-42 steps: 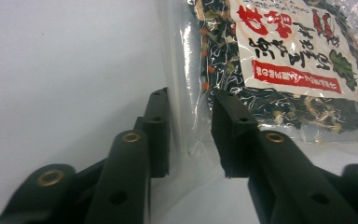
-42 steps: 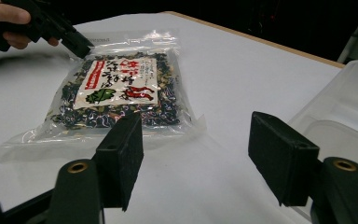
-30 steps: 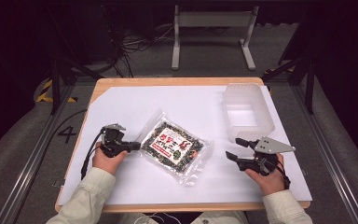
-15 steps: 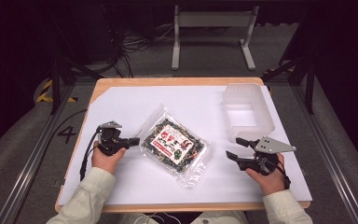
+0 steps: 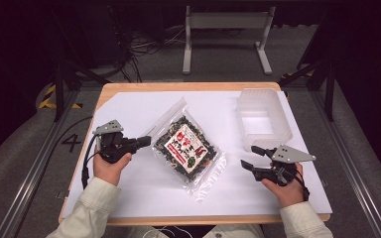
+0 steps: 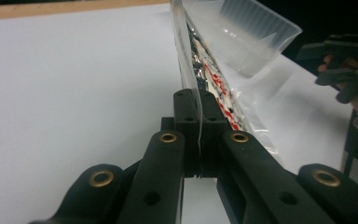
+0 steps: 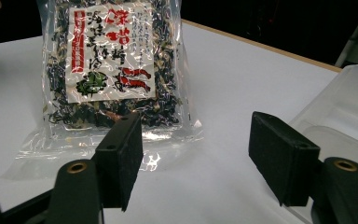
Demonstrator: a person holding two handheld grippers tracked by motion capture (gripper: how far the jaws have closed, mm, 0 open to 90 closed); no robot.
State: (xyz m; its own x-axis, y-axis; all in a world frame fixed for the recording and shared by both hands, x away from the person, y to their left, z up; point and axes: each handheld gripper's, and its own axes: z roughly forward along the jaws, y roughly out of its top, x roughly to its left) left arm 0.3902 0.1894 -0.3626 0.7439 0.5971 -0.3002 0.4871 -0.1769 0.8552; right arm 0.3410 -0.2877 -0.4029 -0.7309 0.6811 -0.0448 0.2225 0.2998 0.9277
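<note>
A clear packet of dark dried seaweed with a red and white label (image 5: 186, 147) lies tilted in the middle of the white sheet, its left edge lifted. My left gripper (image 5: 146, 142) is shut on that left edge; in the left gripper view the film (image 6: 198, 116) is pinched between the closed jaws and the packet (image 6: 209, 84) stands on edge. My right gripper (image 5: 248, 157) rests at the right, open with nothing between its pads (image 7: 121, 156); the packet (image 7: 112, 65) lies beyond them.
A translucent plastic tub (image 5: 263, 119) stands at the back right of the sheet, also seen at the right in the right gripper view as the tub (image 7: 345, 107). The white sheet (image 5: 129, 109) covers the wooden table (image 5: 178, 86). Metal frames and cables lie beyond the table.
My left gripper has risen and drawn back to the left with the packet's edge in its jaws, tilting the packet up. The right gripper has stayed put.
</note>
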